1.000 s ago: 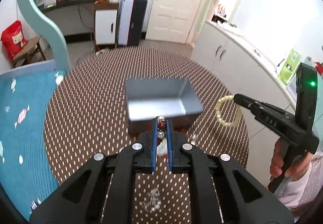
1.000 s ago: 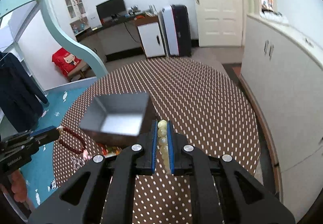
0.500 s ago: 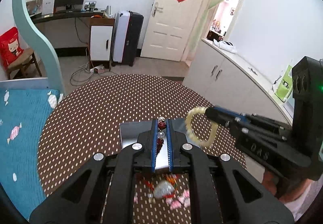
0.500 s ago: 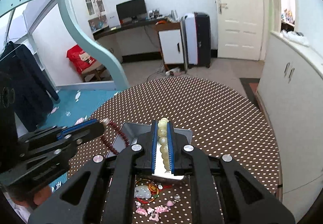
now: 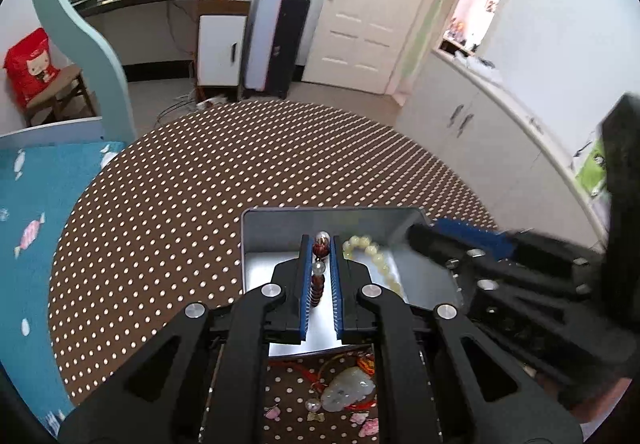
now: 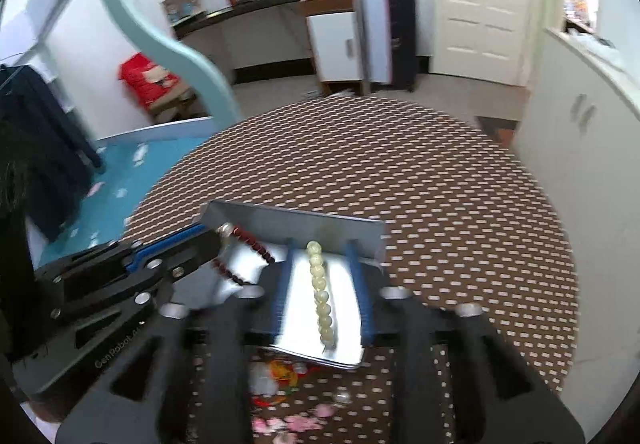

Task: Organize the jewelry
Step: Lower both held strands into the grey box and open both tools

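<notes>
A grey metal box (image 5: 256,240) (image 6: 296,222) stands open on the dotted round table. My left gripper (image 5: 321,244) is over the box with its jaws slightly parted; the dark red bead bracelet (image 5: 318,276) (image 6: 248,244) still hangs between them. My right gripper (image 6: 320,250) is open wide over the box, and the cream bead bracelet (image 6: 320,292) (image 5: 374,256) lies loose in the box between its fingers. In the left wrist view the right gripper (image 5: 424,234) reaches into the box from the right.
Loose jewelry lies on the table in front of the box: a pale jade pendant on red cord (image 5: 344,392), pink pieces (image 5: 370,424) (image 6: 296,422) and small pearls. The table edge curves close on the right. A blue bed (image 5: 32,195) lies on the left.
Both grippers moved over the box and down into it. My right gripper opened and let the cream bracelet go into the box. My left gripper's jaws parted slightly.
</notes>
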A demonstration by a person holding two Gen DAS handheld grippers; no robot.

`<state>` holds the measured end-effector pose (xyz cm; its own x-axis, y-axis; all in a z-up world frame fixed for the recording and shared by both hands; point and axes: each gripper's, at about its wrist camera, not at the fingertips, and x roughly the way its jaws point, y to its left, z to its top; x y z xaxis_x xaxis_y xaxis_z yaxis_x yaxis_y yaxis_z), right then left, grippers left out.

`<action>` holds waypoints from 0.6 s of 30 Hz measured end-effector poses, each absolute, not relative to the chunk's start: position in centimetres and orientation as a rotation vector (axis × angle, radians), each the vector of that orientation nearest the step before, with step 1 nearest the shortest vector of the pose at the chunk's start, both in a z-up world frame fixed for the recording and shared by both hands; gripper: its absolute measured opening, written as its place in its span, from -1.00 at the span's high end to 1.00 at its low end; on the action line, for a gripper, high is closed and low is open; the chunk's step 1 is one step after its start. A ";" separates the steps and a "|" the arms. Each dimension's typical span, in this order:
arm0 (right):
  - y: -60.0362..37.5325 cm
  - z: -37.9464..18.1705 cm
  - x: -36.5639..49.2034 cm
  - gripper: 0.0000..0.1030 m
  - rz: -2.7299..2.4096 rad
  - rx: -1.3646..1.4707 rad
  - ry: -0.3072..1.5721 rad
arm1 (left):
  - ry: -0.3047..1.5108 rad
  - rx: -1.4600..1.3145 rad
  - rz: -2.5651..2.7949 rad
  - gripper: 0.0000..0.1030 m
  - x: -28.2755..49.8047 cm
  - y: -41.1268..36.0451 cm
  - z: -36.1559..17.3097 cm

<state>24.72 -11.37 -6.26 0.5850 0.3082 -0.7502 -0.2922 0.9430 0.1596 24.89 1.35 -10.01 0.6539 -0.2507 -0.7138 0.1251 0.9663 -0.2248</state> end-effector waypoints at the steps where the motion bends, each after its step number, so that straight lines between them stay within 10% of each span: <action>1: -11.6 -6.0 24.6 0.08 0.349 0.021 0.867 | 0.841 -0.158 -0.199 0.82 24.9 1.3 -10.2; 3: -12.3 -5.4 24.0 -0.07 0.310 0.009 0.846 | 0.839 -0.155 -0.205 0.78 24.6 1.3 -10.3; 6: -13.2 -5.4 23.5 -0.27 0.259 -0.001 0.831 | 0.826 -0.139 -0.199 0.16 23.8 1.3 -10.4; 18: -15.1 -6.1 20.6 -0.71 0.193 0.012 0.847 | 0.697 -0.066 -0.087 -0.65 18.5 4.5 -7.8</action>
